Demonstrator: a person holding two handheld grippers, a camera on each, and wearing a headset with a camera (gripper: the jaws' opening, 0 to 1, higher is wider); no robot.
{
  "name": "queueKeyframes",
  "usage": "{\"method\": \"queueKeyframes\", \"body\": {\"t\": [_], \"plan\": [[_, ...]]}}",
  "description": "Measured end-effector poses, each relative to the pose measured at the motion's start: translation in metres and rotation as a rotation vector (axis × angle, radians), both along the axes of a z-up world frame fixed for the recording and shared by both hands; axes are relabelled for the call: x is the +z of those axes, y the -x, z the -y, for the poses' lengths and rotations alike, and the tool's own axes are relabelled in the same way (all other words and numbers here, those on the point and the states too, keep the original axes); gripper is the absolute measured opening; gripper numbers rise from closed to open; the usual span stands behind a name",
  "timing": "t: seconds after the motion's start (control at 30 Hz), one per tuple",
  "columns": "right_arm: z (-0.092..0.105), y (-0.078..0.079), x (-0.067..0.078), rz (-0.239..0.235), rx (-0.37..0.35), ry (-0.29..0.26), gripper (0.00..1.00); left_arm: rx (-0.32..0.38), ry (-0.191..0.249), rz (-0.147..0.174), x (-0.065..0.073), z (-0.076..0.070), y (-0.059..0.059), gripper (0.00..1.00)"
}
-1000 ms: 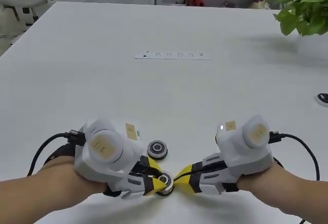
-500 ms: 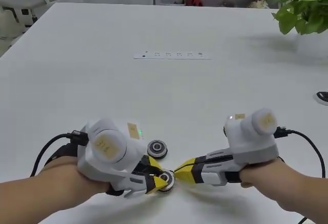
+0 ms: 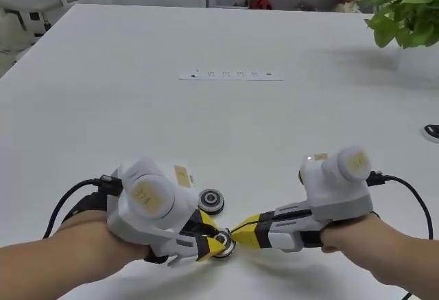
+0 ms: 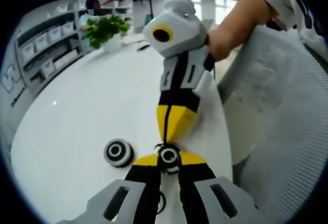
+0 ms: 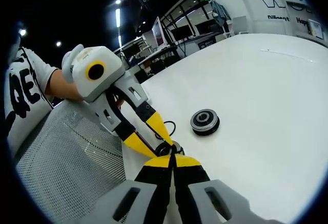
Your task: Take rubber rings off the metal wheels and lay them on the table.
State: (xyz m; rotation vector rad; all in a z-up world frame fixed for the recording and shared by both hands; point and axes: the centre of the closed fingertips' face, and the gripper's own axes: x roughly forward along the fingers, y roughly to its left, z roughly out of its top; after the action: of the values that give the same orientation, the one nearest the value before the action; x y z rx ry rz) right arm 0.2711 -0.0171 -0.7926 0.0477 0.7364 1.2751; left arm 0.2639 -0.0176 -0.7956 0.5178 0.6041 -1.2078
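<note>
While the left claw (image 3: 215, 244) clamps a wheel (image 4: 169, 155) low over the surface (image 3: 219, 121), the right claw (image 5: 174, 159), pinched narrow, meets that wheel's rim head-on from the opposite side; a second wheel (image 3: 210, 200) lies just beyond.

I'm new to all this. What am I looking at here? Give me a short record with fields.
Left gripper: shut on a metal wheel
Right gripper: jaws closed, tips at the held wheel; whether they pinch its rubber ring is unclear
Second wheel: lying flat on the table, apart from both grippers, dark rim
Farther back: power strip, potted plant
</note>
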Motion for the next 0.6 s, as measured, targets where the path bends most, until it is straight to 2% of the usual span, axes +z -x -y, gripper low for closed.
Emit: {"method": "queueKeyframes", "body": {"t": [0.13, 0.43, 0.57, 0.6], "plan": [[-0.0029, 0.0035, -0.0005, 0.006, 0.022, 0.005, 0.00, -0.002, 0.002, -0.001, 0.0002, 0.0007, 0.0008, 0.12], [-0.0034, 0.0043, 0.0014, -0.002, 0.019, -0.007, 0.00, -0.001, 0.006, 0.000, 0.0000, 0.0005, 0.0008, 0.12], [-0.0053, 0.0061, 0.0044, -0.012, 0.025, -0.026, 0.00, 0.000, 0.006, 0.001, 0.0001, 0.0005, 0.0007, 0.12], [-0.0073, 0.0091, 0.0060, -0.012, 0.044, -0.034, 0.00, 0.000, 0.006, 0.002, 0.0002, 0.0005, 0.0007, 0.12]]}}
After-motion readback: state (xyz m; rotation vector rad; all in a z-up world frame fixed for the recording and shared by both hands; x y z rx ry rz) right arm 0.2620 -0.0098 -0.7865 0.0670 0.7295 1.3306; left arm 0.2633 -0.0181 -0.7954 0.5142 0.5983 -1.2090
